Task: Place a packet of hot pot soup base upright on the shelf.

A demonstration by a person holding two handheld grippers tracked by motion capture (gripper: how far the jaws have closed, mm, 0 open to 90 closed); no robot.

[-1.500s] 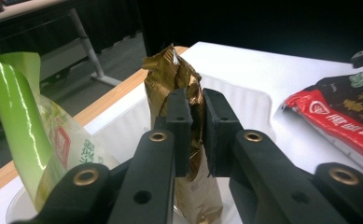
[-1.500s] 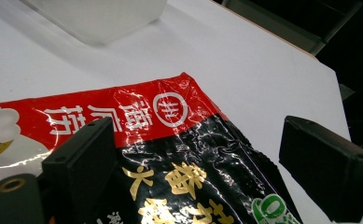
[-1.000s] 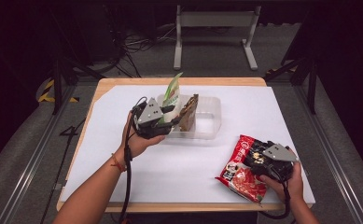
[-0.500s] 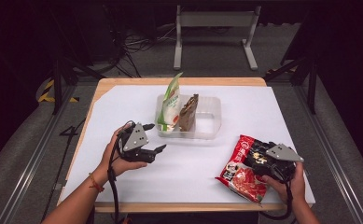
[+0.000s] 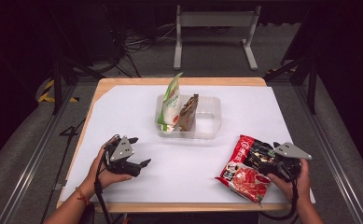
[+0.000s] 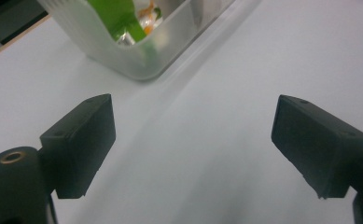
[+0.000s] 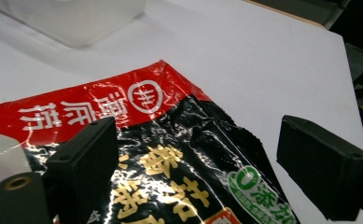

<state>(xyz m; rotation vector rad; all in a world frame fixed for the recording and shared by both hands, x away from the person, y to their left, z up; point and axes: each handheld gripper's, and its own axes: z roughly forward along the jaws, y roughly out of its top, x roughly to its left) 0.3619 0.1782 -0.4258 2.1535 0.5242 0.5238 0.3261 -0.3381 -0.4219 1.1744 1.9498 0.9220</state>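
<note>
A clear plastic bin (image 5: 207, 122) stands mid-table with a green-and-white packet (image 5: 170, 105) and a brown packet (image 5: 187, 113) upright in its left part. My left gripper (image 5: 141, 158) rests low at the front left of the table, open and empty, well apart from the bin; the left gripper view has the bin's corner (image 6: 123, 60) ahead of its wide-spread jaws (image 6: 193, 149). A red-and-black noodle packet (image 5: 247, 167) lies flat at the front right. My right gripper (image 5: 263, 161) hovers over that packet (image 7: 170, 154), jaws open on either side, not closed on it.
White paper (image 5: 244, 107) covers the wooden table; its front edge (image 5: 179, 207) runs close under both hands. The bin's right part holds nothing. A grey metal stand (image 5: 214, 28) and cables lie on the floor beyond the table.
My left gripper let go of the packets in the bin and drew back toward the front left of the table, now open and empty. The right gripper stayed over the noodle packet.
</note>
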